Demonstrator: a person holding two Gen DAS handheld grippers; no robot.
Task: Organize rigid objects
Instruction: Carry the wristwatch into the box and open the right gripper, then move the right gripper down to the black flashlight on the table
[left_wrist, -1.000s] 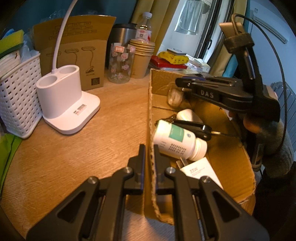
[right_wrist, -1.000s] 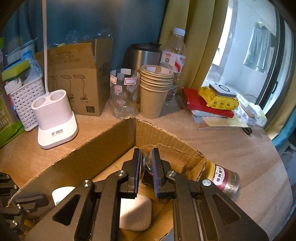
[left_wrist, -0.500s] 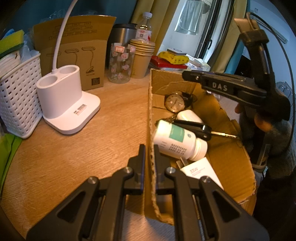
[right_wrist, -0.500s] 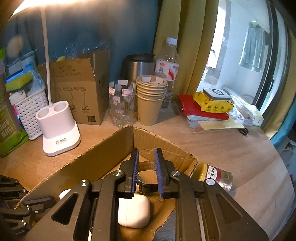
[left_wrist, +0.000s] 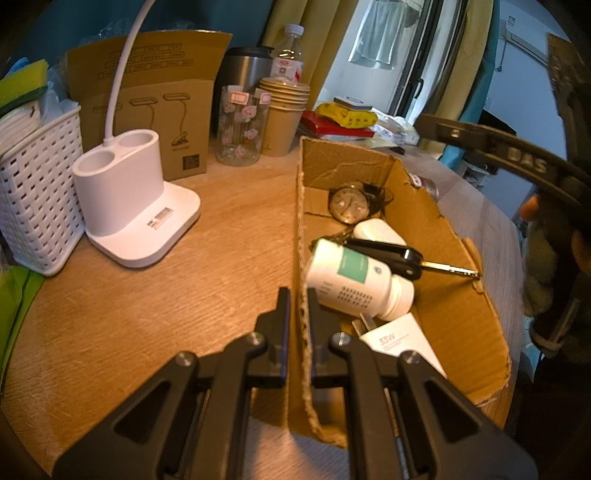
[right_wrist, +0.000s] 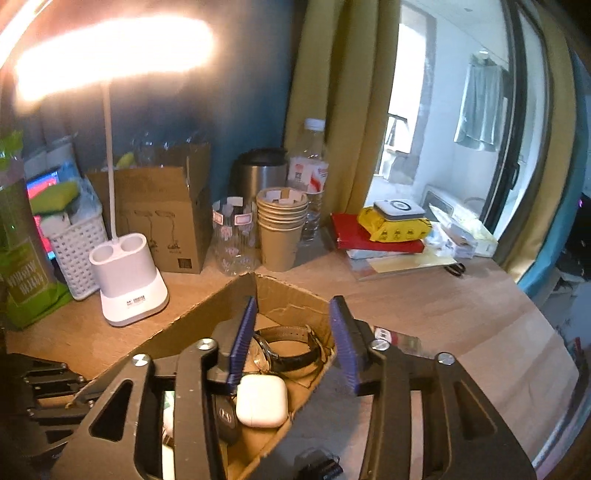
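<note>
On the counter (left_wrist: 155, 295), the left gripper (left_wrist: 297, 295) has its fingers pinching the near wall of the cardboard box (left_wrist: 436, 229), likely to steady it while things go in. Inside lie a white bottle (left_wrist: 354, 280), a car key (left_wrist: 391, 254) and the wristwatch (right_wrist: 284, 347). Above the watch, the right gripper (right_wrist: 295, 339) has just been opening; its fingers stand spread and empty.
</note>
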